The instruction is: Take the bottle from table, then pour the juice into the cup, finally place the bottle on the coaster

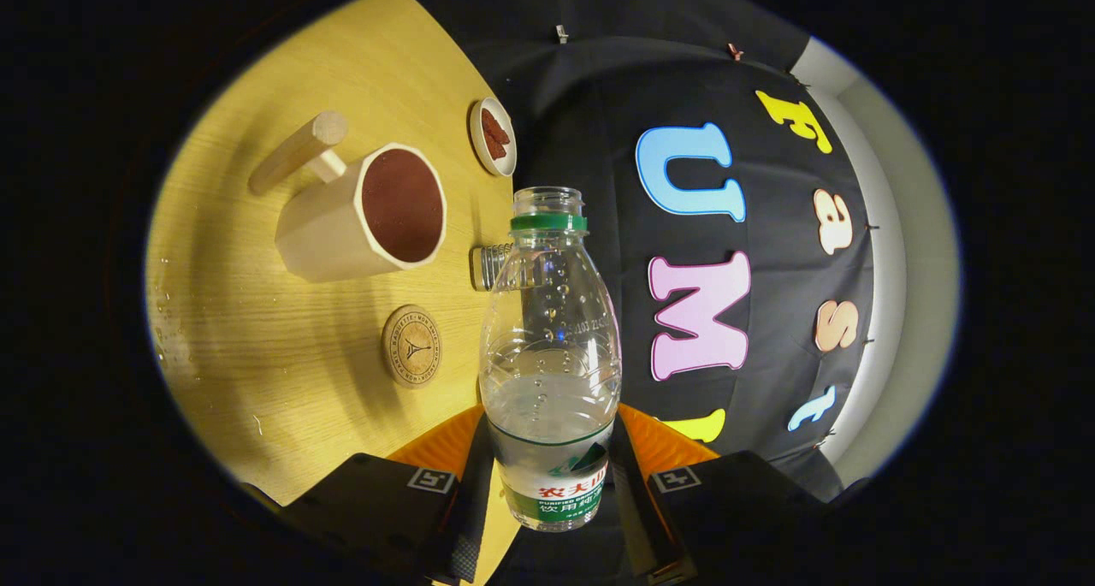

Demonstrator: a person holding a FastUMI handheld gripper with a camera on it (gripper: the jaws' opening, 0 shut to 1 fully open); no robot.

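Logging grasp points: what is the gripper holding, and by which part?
The gripper holds the clear plastic bottle, uncapped, with both fingers pressing its lower labelled body.

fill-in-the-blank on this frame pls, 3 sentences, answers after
1. The gripper is shut on the ____.
2. The bottle has no ____ on its neck.
3. The round coaster lies on the table nearer the fingers than the ____.

Missing words: bottle; cap; cup
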